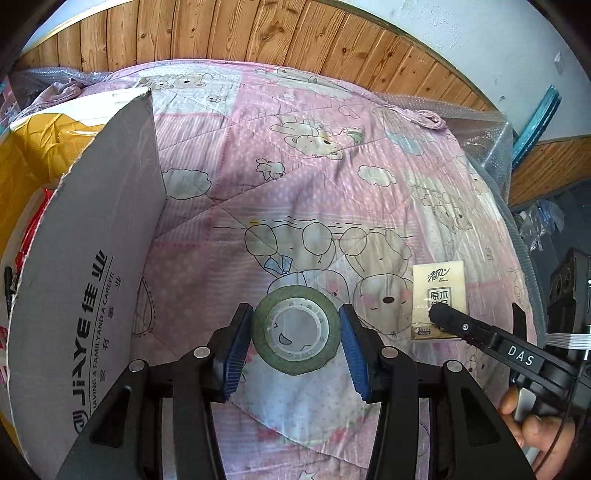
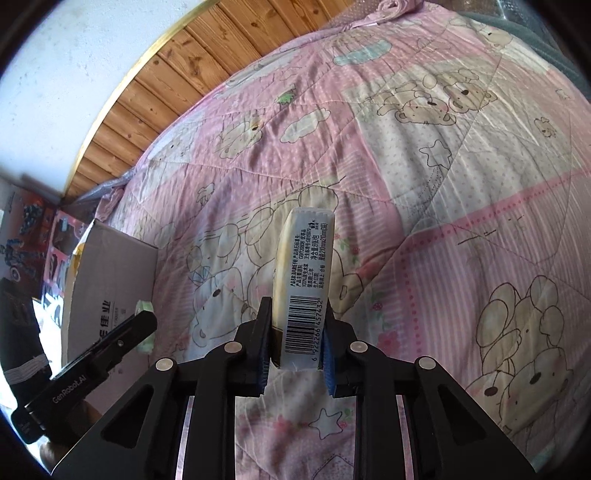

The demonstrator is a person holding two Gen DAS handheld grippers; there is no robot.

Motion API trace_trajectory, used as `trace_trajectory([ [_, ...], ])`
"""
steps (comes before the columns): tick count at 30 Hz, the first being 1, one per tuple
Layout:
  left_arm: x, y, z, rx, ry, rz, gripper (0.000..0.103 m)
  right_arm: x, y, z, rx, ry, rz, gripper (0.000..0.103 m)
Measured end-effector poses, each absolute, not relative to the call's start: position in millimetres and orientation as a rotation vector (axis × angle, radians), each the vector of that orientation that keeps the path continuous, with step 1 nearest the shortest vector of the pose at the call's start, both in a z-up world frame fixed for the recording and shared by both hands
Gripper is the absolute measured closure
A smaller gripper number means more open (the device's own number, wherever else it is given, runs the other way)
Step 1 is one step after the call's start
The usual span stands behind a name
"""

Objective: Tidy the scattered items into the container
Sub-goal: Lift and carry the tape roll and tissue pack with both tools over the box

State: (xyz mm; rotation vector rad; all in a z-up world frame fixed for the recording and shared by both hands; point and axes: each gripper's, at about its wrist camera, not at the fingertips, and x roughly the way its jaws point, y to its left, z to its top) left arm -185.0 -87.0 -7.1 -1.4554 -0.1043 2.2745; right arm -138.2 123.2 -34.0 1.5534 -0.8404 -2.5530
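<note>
Two fisheye views, each looking forward along its own gripper's fingers, low and close over a pink cartoon-print quilt (image 1: 295,155). The left wrist view faces the wood-panelled wall (image 1: 258,33) at 12 o'clock, with a cardboard box (image 1: 92,258) at 9 o'clock. The right wrist view is tilted, with that wall at 11 o'clock. Both share the quilt, the box (image 2: 110,288) and the wall.

Black gripper (image 1: 295,332) frames (silver rivets) carry ribbed blue pads (image 1: 236,354).
</note>
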Motion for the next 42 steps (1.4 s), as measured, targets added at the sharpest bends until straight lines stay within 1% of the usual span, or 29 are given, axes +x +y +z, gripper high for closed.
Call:
trace_trajectory([
  [10,-148.9,-97.6,6.7,-1.455,-0.047,2.281,0.054,-93.7,96.0,-39.2,1.598,-0.799,-2.514,0.080],
  [19,-112.8,-114.5,19.3,-1.440,-0.011,2.291,0.054,-69.6,77.3,-26.3,1.577,-0.729,-2.538,0.080],
  [27,-91.6,-126.6,33.1,-1.402,-0.017,2.297,0.054,-49.4,57.2,-23.5,1.586,-0.683,-2.520,0.080],
  [42,-64.9,-148.5,63.5,-1.300,-0.045,2.309,0.054,-32.4,2.1,3.3,1.535,-0.535,-2.494,0.080],
])
